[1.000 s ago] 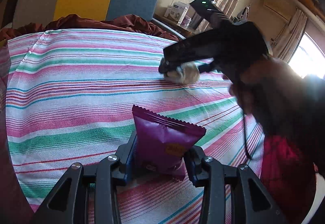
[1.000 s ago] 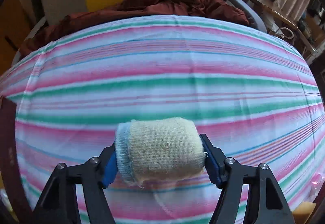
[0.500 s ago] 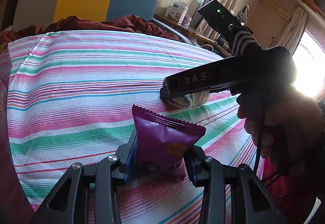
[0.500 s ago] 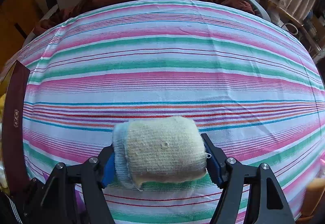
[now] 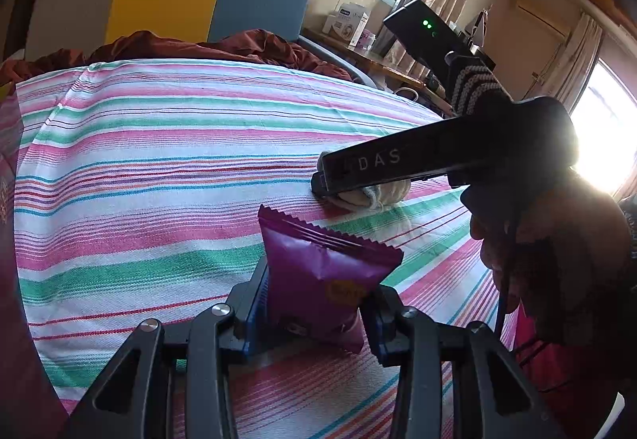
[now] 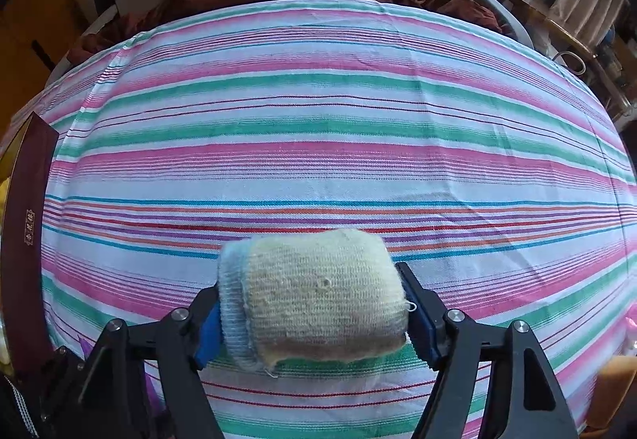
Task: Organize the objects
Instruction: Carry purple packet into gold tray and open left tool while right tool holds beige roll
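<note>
The left tongs (image 5: 314,313) gripped a purple snack packet (image 5: 322,276) upright over the striped bedsheet (image 5: 159,168). Just beyond, the right tongs (image 6: 318,313) clamped a rolled sock (image 6: 318,295), low against the sheet. Both seemed mid-carry; placing each likely came next.

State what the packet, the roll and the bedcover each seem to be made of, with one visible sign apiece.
Packet: probably plastic film, glossy purple, with a crimped zigzag top edge.
Roll: knitted cream yarn with a blue cuff, fuzzy, loose threads showing; likely a sock.
Bedcover: woven cloth, matte, with a visible weave and striped bands.
</note>
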`<action>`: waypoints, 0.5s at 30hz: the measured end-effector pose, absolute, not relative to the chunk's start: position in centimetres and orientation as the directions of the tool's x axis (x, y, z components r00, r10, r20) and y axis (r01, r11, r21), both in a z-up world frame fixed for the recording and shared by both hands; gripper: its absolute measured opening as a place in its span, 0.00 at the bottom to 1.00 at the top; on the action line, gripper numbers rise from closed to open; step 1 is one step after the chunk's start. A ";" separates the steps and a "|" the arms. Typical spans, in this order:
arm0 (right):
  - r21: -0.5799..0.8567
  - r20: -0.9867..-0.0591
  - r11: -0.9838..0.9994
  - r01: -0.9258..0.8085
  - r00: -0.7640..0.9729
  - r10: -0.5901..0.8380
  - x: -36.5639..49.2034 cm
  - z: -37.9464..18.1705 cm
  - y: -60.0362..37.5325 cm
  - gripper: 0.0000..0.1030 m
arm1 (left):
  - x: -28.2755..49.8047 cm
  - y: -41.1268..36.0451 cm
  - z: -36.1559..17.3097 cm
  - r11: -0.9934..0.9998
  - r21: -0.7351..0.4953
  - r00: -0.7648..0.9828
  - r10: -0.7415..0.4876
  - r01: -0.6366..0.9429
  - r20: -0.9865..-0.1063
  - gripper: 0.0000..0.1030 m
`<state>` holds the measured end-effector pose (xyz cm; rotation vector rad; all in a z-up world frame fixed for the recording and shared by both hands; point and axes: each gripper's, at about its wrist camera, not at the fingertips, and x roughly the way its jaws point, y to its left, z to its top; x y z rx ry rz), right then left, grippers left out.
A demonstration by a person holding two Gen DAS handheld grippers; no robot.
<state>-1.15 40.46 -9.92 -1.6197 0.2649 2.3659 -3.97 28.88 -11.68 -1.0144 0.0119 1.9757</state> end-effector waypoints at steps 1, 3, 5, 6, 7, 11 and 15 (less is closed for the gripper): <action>-0.007 -0.931 -0.952 -0.307 -0.344 0.118 -1.2 -9.9 40.3 0.71 | -3.9 28.9 -11.7 -0.606 -0.355 -0.271 0.704 -0.712 -0.657 0.41; -0.031 -0.929 -0.957 -0.289 -0.346 0.134 -1.5 -10.0 39.8 0.70 | -3.7 28.8 -11.6 -0.608 -0.351 -0.274 0.701 -0.712 -0.658 0.41; -0.041 -0.927 -0.960 -0.278 -0.348 0.141 -1.5 -10.0 39.5 0.70 | -3.7 29.1 -11.5 -0.612 -0.341 -0.279 0.695 -0.713 -0.663 0.41; -0.039 -0.926 -0.960 -0.277 -0.351 0.139 -1.6 -10.1 39.5 0.70 | -3.7 29.1 -11.5 -0.615 -0.336 -0.282 0.691 -0.714 -0.665 0.40; -0.037 -0.925 -0.961 -0.275 -0.354 0.137 -1.7 -10.1 39.5 0.70 | -3.6 29.2 -11.4 -0.617 -0.328 -0.287 0.687 -0.715 -0.668 0.40; -0.047 -0.921 -0.964 -0.261 -0.362 0.142 -1.6 -10.2 39.4 0.71 | -3.0 29.5 -11.1 -0.635 -0.284 -0.311 0.659 -0.719 -0.684 0.39; -0.043 -0.919 -0.967 -0.253 -0.370 0.137 -1.4 -10.2 39.7 0.71 | -2.0 29.1 -7.9 -0.655 -0.248 -0.357 0.646 -0.714 -0.675 0.38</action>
